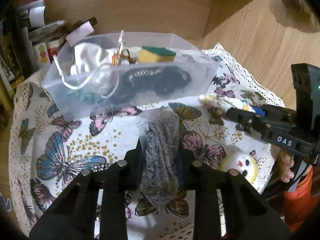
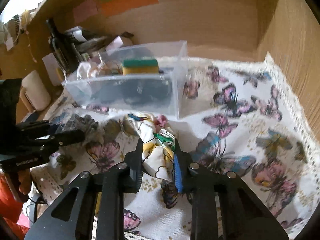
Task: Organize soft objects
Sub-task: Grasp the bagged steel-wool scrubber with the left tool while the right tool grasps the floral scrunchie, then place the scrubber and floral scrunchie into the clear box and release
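The left gripper [image 1: 160, 152] has its two black fingers pressed against the sides of a clear plastic bag of grey, wiry scouring material [image 1: 161, 150], pinching it just above the butterfly-printed white tablecloth with lace edging [image 1: 66, 140]. The right gripper [image 2: 158, 150] is clamped the same way on a crumpled white cloth with yellow, green and pink print [image 2: 158, 150], one finger black, the other faced with a blue pad [image 2: 177, 172].

Toward the far edge of the cloth stands a clear rectangular plastic bin [image 1: 128, 84], holding a yellow sponge with a green scouring top [image 1: 157, 54], a white drawstring pouch [image 1: 88, 60] and a dark knitted item [image 1: 158, 80].

Only the left wrist view shows a small round yellow-and-white plush face [image 1: 240, 167] near the tablecloth's right edge. Only the right wrist view shows the coloured paper notes [image 2: 128, 1] on the brown cardboard back wall [image 2: 210, 16]; it is blurred.
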`<state>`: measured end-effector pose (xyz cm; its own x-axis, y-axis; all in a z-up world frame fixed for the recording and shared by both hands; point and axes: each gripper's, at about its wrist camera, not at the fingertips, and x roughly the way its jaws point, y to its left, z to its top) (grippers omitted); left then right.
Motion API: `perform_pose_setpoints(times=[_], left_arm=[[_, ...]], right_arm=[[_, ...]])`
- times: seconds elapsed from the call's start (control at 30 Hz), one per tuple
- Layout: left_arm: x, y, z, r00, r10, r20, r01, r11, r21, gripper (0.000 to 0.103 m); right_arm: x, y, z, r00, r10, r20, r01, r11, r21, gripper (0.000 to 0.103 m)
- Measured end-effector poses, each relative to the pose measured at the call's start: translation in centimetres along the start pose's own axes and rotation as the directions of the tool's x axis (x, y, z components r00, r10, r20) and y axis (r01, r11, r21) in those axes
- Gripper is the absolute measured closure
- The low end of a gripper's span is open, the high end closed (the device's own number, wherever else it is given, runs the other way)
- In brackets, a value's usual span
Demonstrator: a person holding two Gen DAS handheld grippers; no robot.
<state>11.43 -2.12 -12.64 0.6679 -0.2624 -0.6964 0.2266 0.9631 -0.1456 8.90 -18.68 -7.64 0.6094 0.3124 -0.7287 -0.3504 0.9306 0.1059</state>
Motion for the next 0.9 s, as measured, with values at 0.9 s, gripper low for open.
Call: perform_pose_setpoints(times=[0.9], left_arm=[[-2.6,3.0,10.7,0.972,0.089,0.218,-0.08,0.996,-0.05,0.08]], right_arm=[[2.9,2.3,12.2,0.986,-0.091,0.143,0.104,0.991,-0.089,0.08]])
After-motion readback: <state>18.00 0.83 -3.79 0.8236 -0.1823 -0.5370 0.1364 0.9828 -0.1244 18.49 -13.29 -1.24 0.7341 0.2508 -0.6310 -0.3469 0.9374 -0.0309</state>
